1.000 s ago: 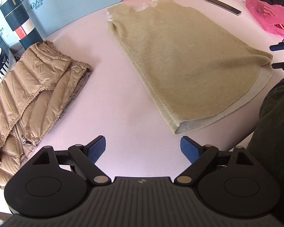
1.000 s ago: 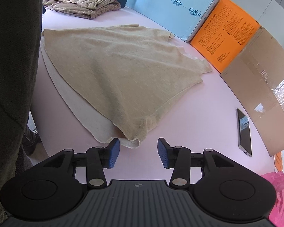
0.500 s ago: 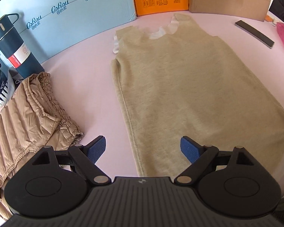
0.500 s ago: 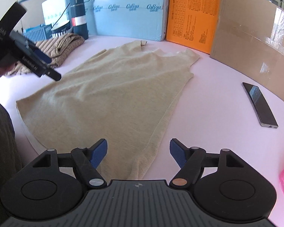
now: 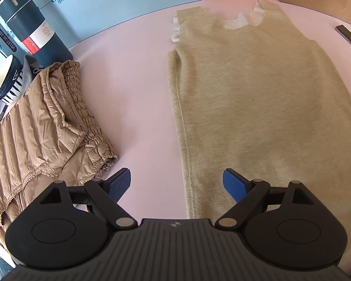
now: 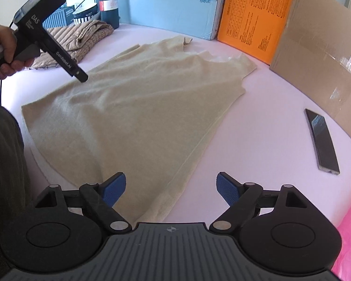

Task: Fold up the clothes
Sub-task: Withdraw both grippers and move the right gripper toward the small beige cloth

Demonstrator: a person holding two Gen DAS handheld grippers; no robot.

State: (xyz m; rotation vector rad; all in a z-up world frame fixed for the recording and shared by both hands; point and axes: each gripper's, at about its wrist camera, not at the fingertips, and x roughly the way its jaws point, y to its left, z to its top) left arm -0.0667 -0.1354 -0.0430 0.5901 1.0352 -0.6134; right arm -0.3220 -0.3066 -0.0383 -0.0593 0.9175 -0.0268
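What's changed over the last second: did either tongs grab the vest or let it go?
Neither holds it. The right tongs, nearly closed at the hem corner of the beige vest a second ago, have opened wide and backed off. The left tongs swung from the table's near edge to over the vest's left side seam, open throughout. The vest lies flat as before; the quilted jacket and phone are unmoved.
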